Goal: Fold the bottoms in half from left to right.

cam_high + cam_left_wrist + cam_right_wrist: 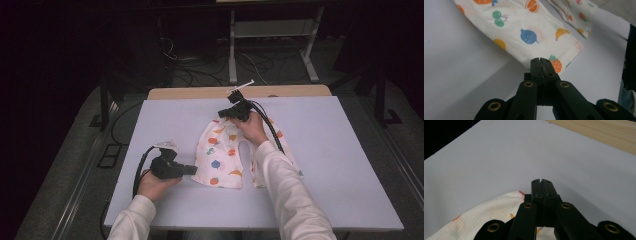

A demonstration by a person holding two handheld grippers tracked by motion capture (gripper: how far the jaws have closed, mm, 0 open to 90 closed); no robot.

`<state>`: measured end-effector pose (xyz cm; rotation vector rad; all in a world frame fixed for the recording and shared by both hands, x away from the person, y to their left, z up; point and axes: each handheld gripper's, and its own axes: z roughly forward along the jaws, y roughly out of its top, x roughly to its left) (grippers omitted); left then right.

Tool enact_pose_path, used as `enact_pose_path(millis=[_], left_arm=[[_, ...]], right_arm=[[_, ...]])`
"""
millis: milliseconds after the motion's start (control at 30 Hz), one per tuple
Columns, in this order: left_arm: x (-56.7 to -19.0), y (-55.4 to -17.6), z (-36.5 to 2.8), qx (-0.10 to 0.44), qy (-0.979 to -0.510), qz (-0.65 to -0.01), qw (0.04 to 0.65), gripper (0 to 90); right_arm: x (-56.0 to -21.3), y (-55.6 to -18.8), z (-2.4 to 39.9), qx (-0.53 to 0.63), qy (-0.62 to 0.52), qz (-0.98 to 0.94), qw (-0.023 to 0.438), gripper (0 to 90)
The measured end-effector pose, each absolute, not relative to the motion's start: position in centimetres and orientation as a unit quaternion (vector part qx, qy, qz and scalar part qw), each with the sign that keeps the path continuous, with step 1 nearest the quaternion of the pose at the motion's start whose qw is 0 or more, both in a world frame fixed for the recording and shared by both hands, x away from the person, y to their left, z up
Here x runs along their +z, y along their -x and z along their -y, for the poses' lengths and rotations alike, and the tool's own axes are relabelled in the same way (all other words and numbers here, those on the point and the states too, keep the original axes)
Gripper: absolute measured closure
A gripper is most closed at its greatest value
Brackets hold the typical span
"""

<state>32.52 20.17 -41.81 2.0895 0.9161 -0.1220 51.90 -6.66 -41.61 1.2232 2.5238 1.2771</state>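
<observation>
Landmark: fruit-print cloth (pixel 227 152), a small garment lying flat near the middle of the white board (pixel 150 125).
Near edge of board: the person's sleeves cross it from below; bare white surface lies between this edge and the cloth's hem.
Left gripper (pixel 192 170): just beside the cloth's near-left corner, held low and level, pointing toward the cloth.
Left gripper state: in the left gripper view (pixel 540 60) the jaws are pressed together, tips at the cloth's hem corner by the strawberry print; whether fabric is pinched between them cannot be told.
Room left of cloth: wide bare board out to the left edge.
Cloth, near part: two lobes with a gap between them; the right forearm lies over the right lobe.
Cloth edges: in the left gripper view the hem (pixel 564 62) lies flat on the board, corner slightly raised.
Right gripper (pixel 226 113): at the cloth's far edge, held in the right hand (pixel 251 127), which rests on the cloth.
Right gripper state: in the right gripper view (pixel 541 181) the jaws are fully together, tips past the cloth edge (pixel 506 197); fabric lies under them, grip cannot be told.
Room beyond cloth: bare board up to its far edge.
Far edge: a wooden tabletop strip (pixel 200 92) borders the board.
Room right of cloth: broad bare board to the right edge.
</observation>
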Motion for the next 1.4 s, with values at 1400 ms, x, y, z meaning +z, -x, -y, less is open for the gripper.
enact_pose_path(millis=[1400], left_arm=[[-37.7,-33.2,-11.5,-0.096,-0.835,-0.264,0.472,89.5]], right_arm=[[-38.6,-51.6,12.8,0.442,-0.416,-0.793,0.048,88.8]])
